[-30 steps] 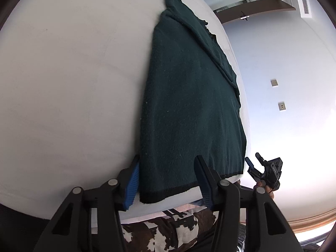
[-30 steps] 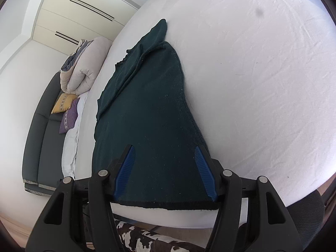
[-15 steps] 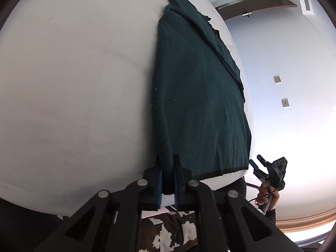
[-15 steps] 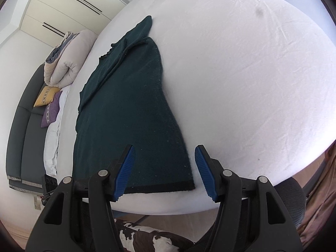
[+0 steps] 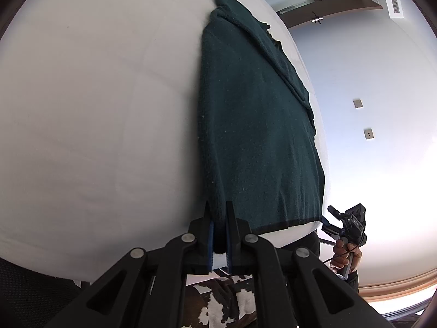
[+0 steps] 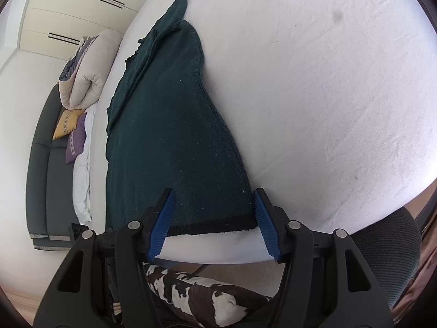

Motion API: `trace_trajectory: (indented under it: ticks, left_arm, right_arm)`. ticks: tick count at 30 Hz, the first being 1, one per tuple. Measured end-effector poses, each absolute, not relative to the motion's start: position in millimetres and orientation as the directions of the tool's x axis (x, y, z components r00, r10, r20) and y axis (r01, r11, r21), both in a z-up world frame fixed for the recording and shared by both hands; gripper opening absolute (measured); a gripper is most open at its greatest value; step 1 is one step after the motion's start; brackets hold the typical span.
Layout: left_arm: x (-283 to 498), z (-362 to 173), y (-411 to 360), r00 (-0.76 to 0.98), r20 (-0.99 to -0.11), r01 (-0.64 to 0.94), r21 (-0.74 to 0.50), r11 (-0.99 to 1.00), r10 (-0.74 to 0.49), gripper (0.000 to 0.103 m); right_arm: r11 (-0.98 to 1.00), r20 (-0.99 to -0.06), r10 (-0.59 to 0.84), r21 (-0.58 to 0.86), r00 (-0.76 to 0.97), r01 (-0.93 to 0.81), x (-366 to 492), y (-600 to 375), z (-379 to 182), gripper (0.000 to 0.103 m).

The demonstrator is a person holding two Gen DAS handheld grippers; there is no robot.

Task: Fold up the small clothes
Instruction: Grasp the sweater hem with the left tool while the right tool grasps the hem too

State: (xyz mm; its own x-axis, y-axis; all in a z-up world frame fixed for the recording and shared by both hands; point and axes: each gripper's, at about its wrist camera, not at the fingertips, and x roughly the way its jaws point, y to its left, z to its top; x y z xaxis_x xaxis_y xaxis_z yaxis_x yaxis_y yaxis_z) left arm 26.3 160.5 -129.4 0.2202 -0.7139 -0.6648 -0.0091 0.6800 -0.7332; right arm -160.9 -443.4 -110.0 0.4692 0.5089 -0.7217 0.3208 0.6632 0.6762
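Observation:
A dark green knitted garment [image 5: 254, 136] lies lengthwise on the white bed sheet [image 5: 95, 109], its black-edged hem at the near edge of the bed. My left gripper [image 5: 218, 210] is shut on the hem's left corner, and the cloth is pinched between the blue pads. In the right wrist view the same garment [image 6: 169, 136] runs away from me. My right gripper [image 6: 213, 192] is open and straddles the hem's right corner, its pads clear of the cloth. The left wrist view also shows the right gripper [image 5: 329, 214] in a hand [image 5: 344, 254], beyond the bed's corner.
A grey sofa [image 6: 41, 164] with a yellow and a purple cushion and a rolled duvet [image 6: 87, 73] stands left of the bed. A mesh office chair [image 6: 387, 240] sits at the lower right. Cow-patterned fabric [image 6: 196, 292] lies below the bed's near edge.
My left gripper has shut on the hem's left corner. My right gripper has sunk closer to the hem and turned a little, and it stays open.

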Motion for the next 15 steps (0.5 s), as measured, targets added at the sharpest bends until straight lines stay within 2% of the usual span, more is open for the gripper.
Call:
trace_trajectory:
  ticks: [6,9,15]
  left_arm:
    - [26,-132,164,0.225,-0.657,-0.019,-0.741,0.671,-0.72,0.006]
    - [26,-132,166,0.231,-0.648,-0.028,-0.75,0.661,-0.726,0.006]
    - [26,-135,169,0.235,-0.642,-0.034,-0.756,0.654,-0.73,0.006]
  right_arm:
    - [0.552,-0.638,0.595,0.766,0.489,0.329,-168,-450,-120,0.054]
    - [0.406,-0.528,0.644,0.849,0.554,0.337,-176,-463,-132,0.054]
    - [0.221,-0.371,0.626,0.928,0.686,0.3,-192,-477,-139,0.054]
